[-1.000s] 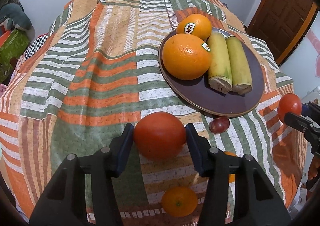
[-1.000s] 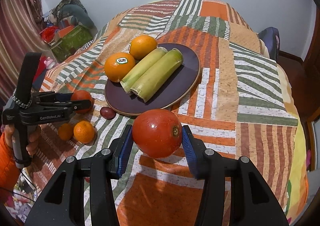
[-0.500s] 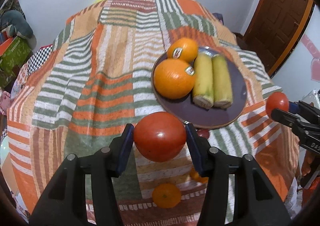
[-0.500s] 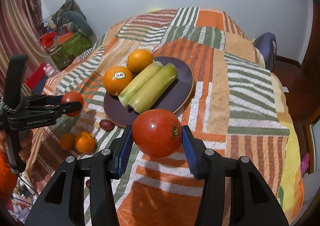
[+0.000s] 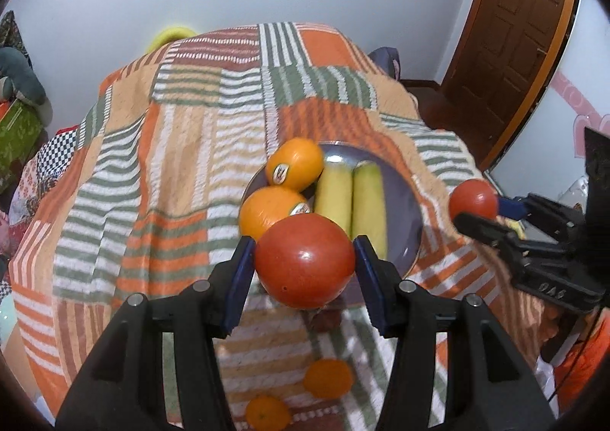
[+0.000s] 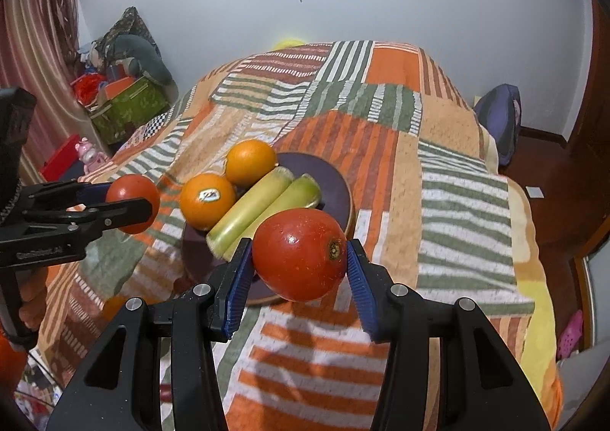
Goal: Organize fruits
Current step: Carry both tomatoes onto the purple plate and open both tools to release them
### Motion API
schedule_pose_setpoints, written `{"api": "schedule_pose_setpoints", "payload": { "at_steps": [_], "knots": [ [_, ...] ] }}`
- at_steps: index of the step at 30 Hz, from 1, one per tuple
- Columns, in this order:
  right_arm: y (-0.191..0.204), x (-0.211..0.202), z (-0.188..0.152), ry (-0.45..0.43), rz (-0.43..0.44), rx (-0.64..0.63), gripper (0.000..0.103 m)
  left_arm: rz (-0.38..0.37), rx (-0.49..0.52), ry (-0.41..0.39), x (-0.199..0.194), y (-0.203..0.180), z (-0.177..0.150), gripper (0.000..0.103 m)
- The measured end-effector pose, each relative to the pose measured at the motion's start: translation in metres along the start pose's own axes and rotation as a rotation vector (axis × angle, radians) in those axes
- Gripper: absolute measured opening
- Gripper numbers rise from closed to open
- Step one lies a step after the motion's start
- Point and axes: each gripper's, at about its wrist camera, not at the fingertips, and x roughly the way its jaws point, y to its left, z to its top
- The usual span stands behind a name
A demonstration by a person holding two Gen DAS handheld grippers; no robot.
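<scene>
Red tomatoes (image 5: 304,259) (image 6: 300,253): two; oranges (image 5: 294,163) (image 5: 268,210): two

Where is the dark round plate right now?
The dark round plate lies on the striped patchwork bedspread, centre of both wrist views, holding two oranges and two green corn cobs, just beyond both tomato-holding grippers.
</scene>
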Motion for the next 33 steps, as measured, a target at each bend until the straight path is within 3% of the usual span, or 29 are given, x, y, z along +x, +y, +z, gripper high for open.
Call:
{"api": "schedule_pose_setpoints", "payload": {
  "at_steps": [8, 15, 33],
  "knots": [
    [-0.011, 0.024, 0.015, 0.005, -0.01, 0.008, 0.045, -0.009, 0.012, -0.01, 0.018, -0.011, 0.024, 0.052],
    [-0.02, 0.049, 0.021, 0.038, -0.019, 0.015, 0.045, 0.014, 0.006, 0.032, 0.051, -0.01, 0.03, 0.052],
    [-0.014, 0.066, 0.015, 0.051, -0.039, -0.024, 0.045, 0.008, 0.026, 0.051, 0.094, -0.02, 0.047, 0.052]
  ]
}}
